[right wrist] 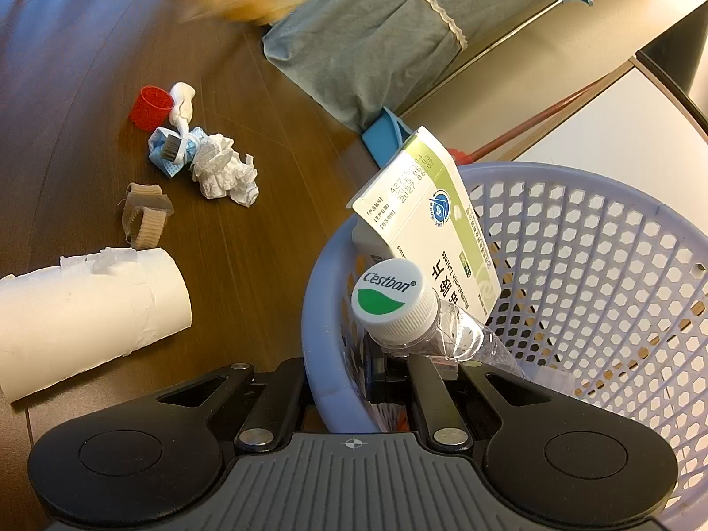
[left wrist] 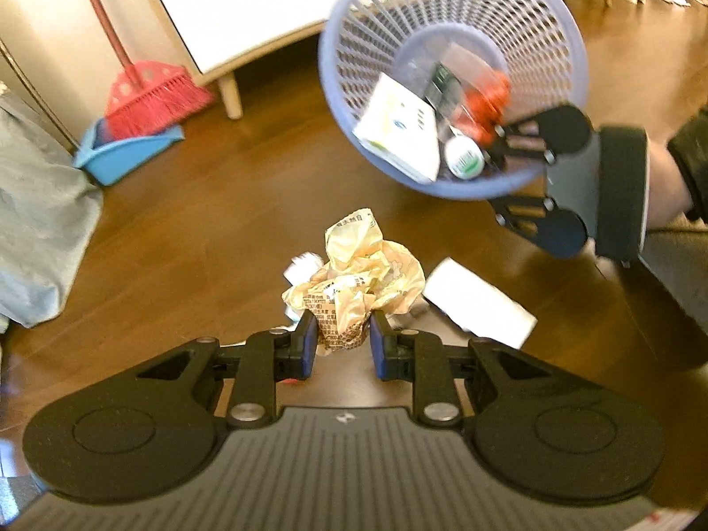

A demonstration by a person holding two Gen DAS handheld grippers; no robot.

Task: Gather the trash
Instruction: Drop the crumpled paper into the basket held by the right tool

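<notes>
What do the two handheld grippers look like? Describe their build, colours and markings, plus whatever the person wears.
Both the left gripper and right gripper share a build: ribbed grey body, small crosshair mark, black rounded side plates with embossed circles, black linkage arms and silver pivot bolts. The left's pads are blue. A dark cuff shows at the right wrist.

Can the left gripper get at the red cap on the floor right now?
Probably not yet: the left gripper is shut on a crumpled yellow wrapper. The red cap sits uncovered on the floor, so the way looks free once the wrapper goes into the basket.
</notes>
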